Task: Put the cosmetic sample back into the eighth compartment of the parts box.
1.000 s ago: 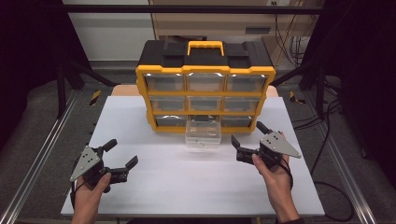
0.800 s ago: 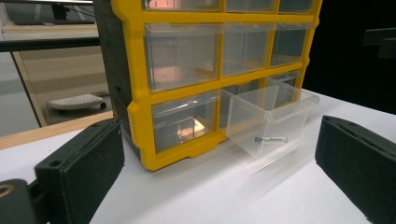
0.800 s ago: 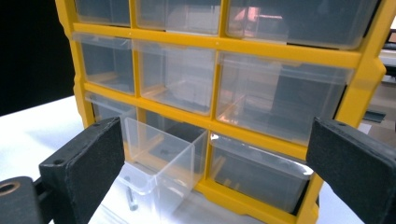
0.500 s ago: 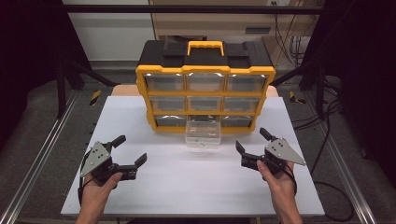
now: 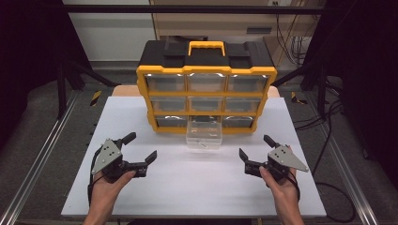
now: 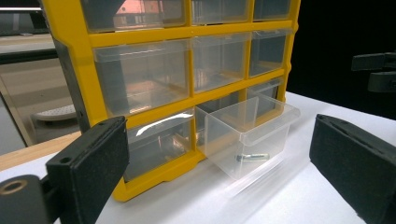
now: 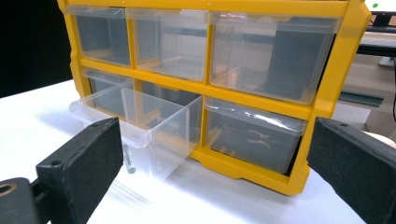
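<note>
Grippers left (image 5: 140, 152) and right (image 5: 256, 147) gape wide, flanking the pulled-out drawer (image 5: 203, 136), its screw (image 6: 252, 157) reachable

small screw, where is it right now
The small screw lies on the floor of the pulled-out clear drawer, bottom row middle of the yellow organizer, on the white table between both hand-held grippers.
</note>
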Motion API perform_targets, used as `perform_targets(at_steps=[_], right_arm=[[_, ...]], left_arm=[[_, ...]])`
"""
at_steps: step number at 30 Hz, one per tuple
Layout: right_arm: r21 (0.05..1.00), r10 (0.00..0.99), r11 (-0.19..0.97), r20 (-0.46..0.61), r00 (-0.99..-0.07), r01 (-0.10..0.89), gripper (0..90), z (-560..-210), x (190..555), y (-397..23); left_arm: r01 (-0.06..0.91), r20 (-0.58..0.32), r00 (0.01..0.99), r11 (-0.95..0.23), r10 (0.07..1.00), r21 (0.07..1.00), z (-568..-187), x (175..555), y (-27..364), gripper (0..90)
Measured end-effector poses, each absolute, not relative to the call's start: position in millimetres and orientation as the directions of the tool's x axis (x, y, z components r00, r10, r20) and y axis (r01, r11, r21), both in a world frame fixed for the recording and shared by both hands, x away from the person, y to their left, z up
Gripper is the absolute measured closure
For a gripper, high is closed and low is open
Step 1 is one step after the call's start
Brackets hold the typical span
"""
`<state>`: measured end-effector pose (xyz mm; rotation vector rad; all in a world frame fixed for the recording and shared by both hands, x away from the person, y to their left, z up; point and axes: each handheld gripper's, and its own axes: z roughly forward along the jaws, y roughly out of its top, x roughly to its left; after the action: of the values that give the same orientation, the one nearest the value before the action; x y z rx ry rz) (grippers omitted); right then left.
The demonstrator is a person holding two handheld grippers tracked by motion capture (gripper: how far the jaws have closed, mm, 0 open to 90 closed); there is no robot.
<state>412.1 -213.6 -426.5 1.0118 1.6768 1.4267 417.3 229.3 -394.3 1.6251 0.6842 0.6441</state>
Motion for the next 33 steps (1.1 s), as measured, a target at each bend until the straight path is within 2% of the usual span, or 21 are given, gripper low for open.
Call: perform_targets(at_steps=[19,33], right_arm=[[0.988,0.894,0.083,-0.015,-0.449,0.134,5.1,-447.0,403.6,-221.7],[0.983,0.895,0.091,-0.012,-0.445,0.157,4.8,-450.2,402.3,-222.9]], left_arm=[[0.105,0.026,0.689,-0.134,0.725,0.985,-391.8,418.5,200.8,8.3],[0.11,0.03,0.713,-0.154,0.7,0.982,-397.3,416.9,172.3,21.8]])
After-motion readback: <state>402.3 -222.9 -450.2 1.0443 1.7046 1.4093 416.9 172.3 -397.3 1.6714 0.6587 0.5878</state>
